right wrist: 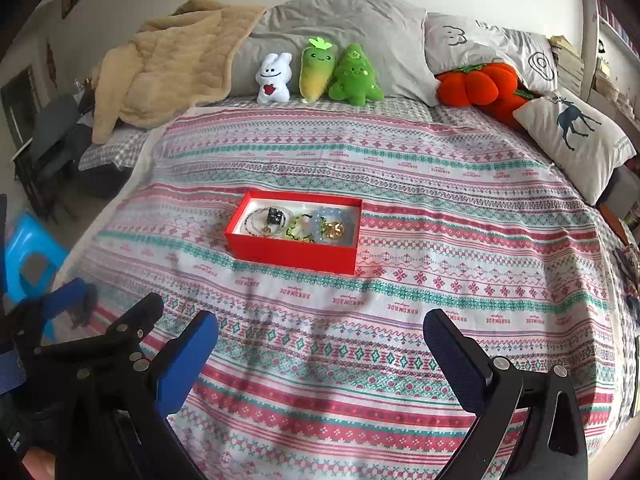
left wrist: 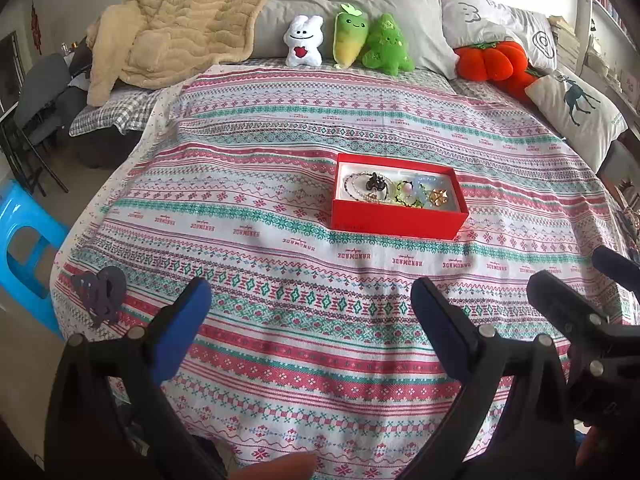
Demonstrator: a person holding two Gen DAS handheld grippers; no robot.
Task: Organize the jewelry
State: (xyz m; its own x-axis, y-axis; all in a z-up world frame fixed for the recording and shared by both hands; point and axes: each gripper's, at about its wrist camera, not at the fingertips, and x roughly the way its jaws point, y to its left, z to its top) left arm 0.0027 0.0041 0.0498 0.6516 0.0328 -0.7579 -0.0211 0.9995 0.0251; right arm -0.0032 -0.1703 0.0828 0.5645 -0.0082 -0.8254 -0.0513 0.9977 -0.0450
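Both the left gripper [left wrist: 310, 312] and right gripper [right wrist: 320, 342] gape wide and empty; reaching ahead, either could snag tangled jewelry [left wrist: 394, 190] or tip the red box [left wrist: 396, 224] on soft bedding.

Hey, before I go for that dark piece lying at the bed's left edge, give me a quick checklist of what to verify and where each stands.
1. Left gripper open and empty: ok, jaws wide apart with nothing between them.
2. Right gripper open and empty: ok.
3. Red box open and reachable: ok, no lid on it, flat on the bedspread.
4. Room in the box: cannot tell; bracelets already cover most of the white floor.
5. Dark piece free to grasp: ok, lies alone near the bed's edge, left of the left gripper.
6. What the dark piece is: cannot tell, too blurred.
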